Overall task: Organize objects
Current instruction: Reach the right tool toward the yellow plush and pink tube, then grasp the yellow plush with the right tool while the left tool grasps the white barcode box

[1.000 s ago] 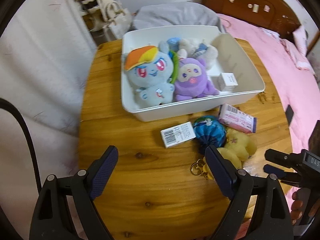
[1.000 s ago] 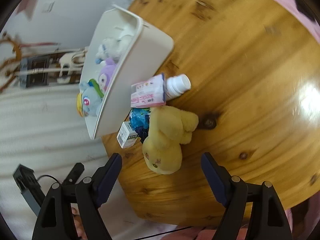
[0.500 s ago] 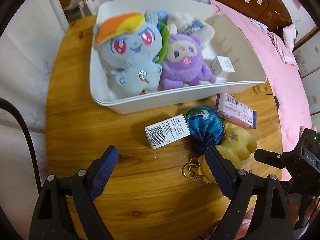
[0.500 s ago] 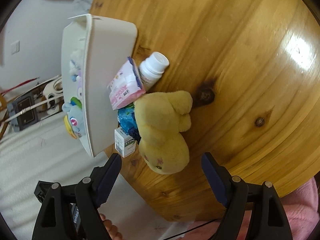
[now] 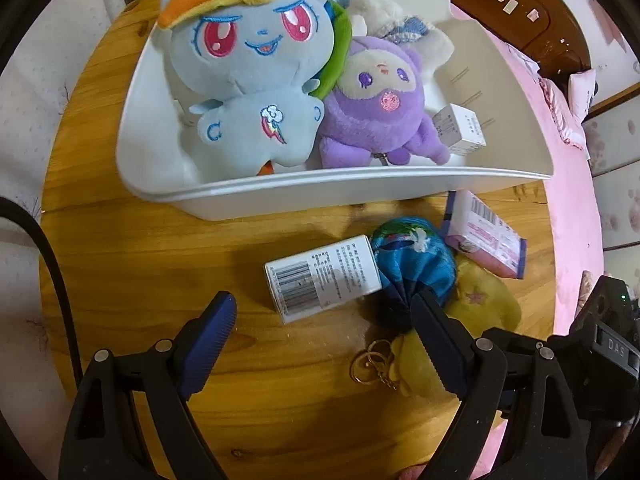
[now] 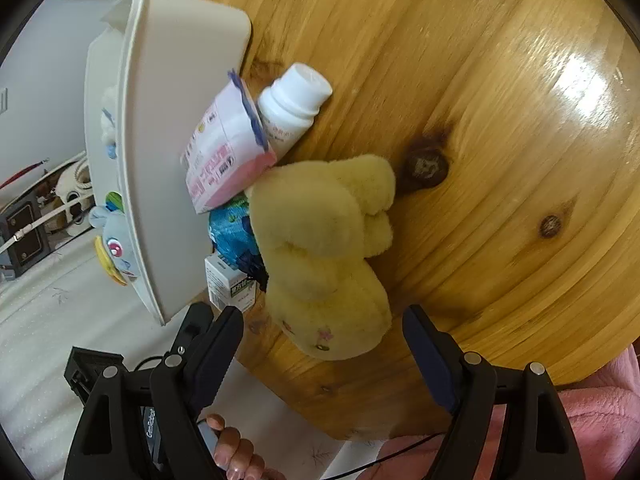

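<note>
Left wrist view looks steeply down on a round wooden table point(image 5: 132, 248), with the left gripper point(image 5: 324, 340) held above it, jaws spread wide and nothing between the pads. Its blue-ribbed fingers point(image 5: 208, 340) frame a white carton with a barcode point(image 5: 322, 278), which lies flat on the wood just in front of the white plastic bin point(image 5: 280, 196). Touching the carton's far end is a blue drawstring pouch point(image 5: 416, 258); beside that, against the bin's front wall, lies a pink and white packet point(image 5: 484, 236). A yellow plush toy point(image 5: 484, 304) sits partly behind the right-hand finger, its gold keyring point(image 5: 370, 362) resting on the wood. Inside the bin a blue pony plush with a rainbow mane point(image 5: 256, 68) lies at the left, a purple plush point(image 5: 380, 108) next to it, a cream plush point(image 5: 400, 20) behind, and a small white box point(image 5: 460, 130) at the purple toy's side.

Right wrist view, rolled so the bin point(image 6: 176, 152) stands at the left, has the right gripper point(image 6: 322, 344) angled down toward the table edge, jaws likewise wide and empty. The yellow plush point(image 6: 324, 252) lies just ahead of the gap between the fingers, not touched by either. Past it, along the bin's wall, are the pouch point(image 6: 230, 232), the packet point(image 6: 224, 152) and a white capped bottle point(image 6: 292, 108) lying on its side. A hand point(image 6: 232, 452) grips the handle of the other tool at the lower left.
</note>
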`<state>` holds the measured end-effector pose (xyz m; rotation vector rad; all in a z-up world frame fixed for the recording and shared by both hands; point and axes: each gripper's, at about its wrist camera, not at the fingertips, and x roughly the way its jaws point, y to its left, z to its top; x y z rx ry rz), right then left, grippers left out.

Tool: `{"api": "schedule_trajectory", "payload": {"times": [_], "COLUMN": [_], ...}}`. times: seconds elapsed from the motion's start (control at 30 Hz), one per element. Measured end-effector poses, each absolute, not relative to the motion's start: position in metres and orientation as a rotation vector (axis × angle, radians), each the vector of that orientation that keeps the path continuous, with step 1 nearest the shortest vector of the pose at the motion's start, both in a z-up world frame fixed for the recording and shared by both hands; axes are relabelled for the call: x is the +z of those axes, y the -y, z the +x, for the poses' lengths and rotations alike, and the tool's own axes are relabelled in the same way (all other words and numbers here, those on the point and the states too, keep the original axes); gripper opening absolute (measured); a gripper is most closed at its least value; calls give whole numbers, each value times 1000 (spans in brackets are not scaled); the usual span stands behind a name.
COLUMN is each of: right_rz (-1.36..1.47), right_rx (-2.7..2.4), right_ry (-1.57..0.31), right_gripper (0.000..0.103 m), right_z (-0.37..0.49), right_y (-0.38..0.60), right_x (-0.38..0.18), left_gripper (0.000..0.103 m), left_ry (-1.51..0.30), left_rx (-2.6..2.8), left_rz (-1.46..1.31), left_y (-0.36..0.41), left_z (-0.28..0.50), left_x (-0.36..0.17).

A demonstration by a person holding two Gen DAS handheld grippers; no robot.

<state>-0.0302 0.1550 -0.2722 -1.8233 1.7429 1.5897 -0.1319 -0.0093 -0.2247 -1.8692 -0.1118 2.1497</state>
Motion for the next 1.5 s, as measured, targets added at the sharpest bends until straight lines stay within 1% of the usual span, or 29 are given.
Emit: {"api": "schedule_trajectory", "payload": {"times": [0.1,0.37,0.43,0.5,0.57,0.83,0.87,0.93,1.0,1.07,1.13,1.5], "right_rz": [-1839,-1913,-1933,-1965,-1987,-2021,-2025,-2029,-2036,-2044,-2049,-2063], "right_rx": [1585,1618,1627,1631,1629,1671,1673,1677,1684,1688,1697,1760], "right_ry": [-1728,-1608,-1576,-1528,-1514,-1471,-1470,-1471,-1467,-1467,-1472,-1455], "right_gripper": [82,82,79,67,64,60,59,58,58,57,57,57], "right_z": [-35,-51,-54,-57,-59,-61,-61,-60,-59,-57,-55,-48], "right_y": [-151,-144,-142,-140,-139,-139,-139,-141,-142,-144,-147,-167], "right_x": [-274,-275,-275,-276,-279,-278,-278,-277,-276,-276,-274,-263], "left_gripper": [91,91,91,91,91,90,89,83,83,78,70,69], "left_ry": [119,133,134,132,136,134,137,145,147,139,139,158], "left_rx": [2165,2133,2131,2141,2145,2155,2160,2165,2172,2180,2180,2210], "left_rz": [-1864,-1892,-1896,-1893,-1892,-1889,-1886,-1887,-1882,-1875,-1882,-1910], "left_y": [11,11,11,11,12,17,18,19,20,18,19,25], "left_z": [-136,-147,-149,-149,-149,-145,-146,-145,-144,-144,-143,-137], "left_x": [-228,-238,-240,-241,-242,-244,-243,-241,-239,-237,-236,-234]}}
